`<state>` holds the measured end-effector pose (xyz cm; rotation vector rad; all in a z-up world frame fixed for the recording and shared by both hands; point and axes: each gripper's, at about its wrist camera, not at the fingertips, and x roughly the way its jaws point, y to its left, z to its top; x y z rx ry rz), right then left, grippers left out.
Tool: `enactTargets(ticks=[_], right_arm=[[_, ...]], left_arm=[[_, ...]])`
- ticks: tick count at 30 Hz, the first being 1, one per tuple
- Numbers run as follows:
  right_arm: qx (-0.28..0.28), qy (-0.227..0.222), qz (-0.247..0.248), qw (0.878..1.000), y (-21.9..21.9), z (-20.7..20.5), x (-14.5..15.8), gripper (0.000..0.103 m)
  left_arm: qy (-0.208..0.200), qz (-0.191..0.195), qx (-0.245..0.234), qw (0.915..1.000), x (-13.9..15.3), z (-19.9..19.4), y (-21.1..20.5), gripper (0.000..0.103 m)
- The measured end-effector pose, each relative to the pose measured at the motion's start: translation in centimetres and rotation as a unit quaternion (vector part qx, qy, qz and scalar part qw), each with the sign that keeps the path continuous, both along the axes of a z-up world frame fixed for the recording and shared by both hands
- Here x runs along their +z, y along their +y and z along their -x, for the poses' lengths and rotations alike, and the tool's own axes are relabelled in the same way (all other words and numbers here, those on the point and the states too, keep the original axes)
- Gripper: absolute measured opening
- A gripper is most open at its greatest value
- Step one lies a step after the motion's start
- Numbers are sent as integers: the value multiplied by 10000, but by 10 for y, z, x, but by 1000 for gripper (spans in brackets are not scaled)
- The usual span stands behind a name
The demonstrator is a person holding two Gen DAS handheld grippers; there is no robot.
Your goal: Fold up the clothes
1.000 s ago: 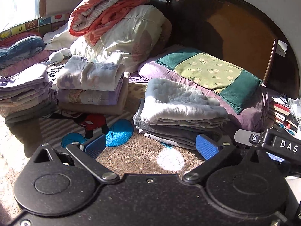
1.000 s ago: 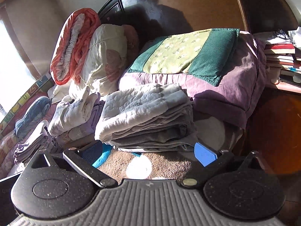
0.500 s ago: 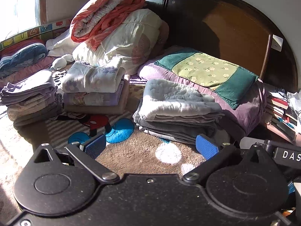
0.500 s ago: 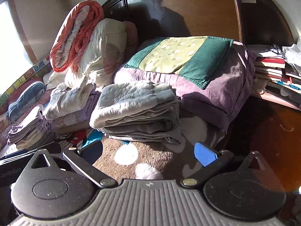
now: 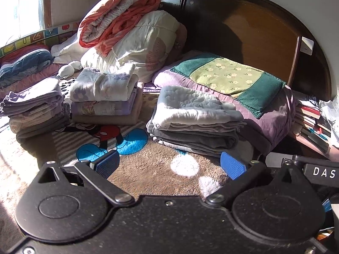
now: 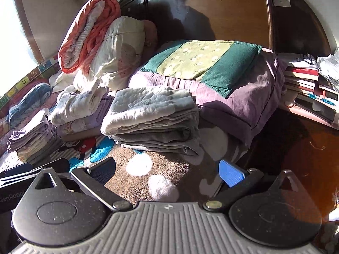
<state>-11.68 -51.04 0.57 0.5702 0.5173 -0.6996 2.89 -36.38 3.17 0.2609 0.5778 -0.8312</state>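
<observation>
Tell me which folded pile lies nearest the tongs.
The grey pile topped by a white quilted piece, beside the purple pillow; the two lilac piles sit farther left.

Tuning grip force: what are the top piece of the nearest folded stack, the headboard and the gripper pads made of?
Top piece: looks like soft quilted cotton, matte, with puffy stitched relief. Headboard: dark wood, glossy; sunlight reflects off the panel. Pads of the left gripper: blue, finely ribbed, probably rubber or foam, not certain.
</observation>
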Motion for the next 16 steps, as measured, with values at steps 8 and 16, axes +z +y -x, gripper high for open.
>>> enactTargets(ticks=[8,16], right_arm=[[18,35,53,10000,3,5,3,103],[35,84,72,9999,7,7,3,103]], left_arm=[[-7,-2,-23,10000,1,6,3,103],[-50,108,-172,9998,3,14,9,103]])
